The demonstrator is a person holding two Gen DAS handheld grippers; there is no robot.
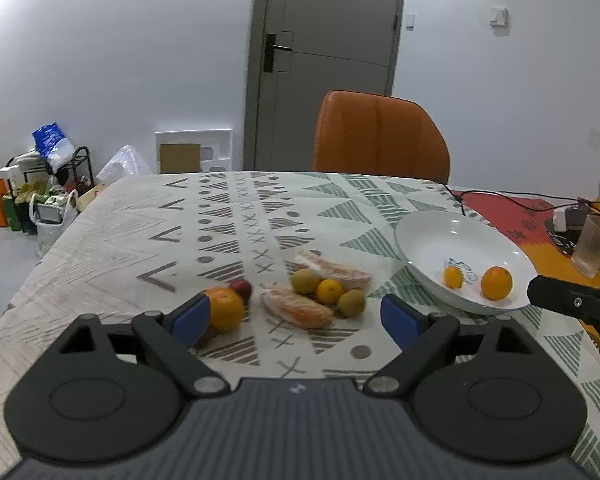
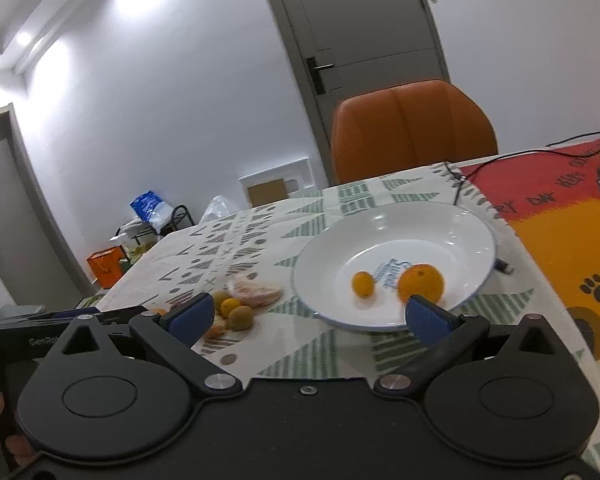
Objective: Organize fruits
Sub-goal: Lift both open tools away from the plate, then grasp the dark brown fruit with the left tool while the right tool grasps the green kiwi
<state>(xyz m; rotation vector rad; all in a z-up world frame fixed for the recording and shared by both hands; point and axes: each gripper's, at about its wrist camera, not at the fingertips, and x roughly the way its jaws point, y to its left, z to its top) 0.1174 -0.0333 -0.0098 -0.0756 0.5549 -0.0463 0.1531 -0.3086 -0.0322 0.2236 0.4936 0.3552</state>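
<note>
Both the left gripper (image 1: 296, 316) and the right gripper (image 2: 308, 316) are held wide open, empty; two oranges are seen in the white bowl (image 2: 460, 224) at centre right.

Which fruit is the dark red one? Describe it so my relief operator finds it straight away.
Start at the white plate on the patterned tablecloth, then look left past the fruit pile to the big orange by the left gripper. The dark red fruit touches its far side, the only red piece there.

left gripper (image 2: 40, 342): "GenRo…", cut off | red mat (image 2: 540, 196): lettering unreadable | plate (image 2: 440, 224): blue print unreadable
</note>
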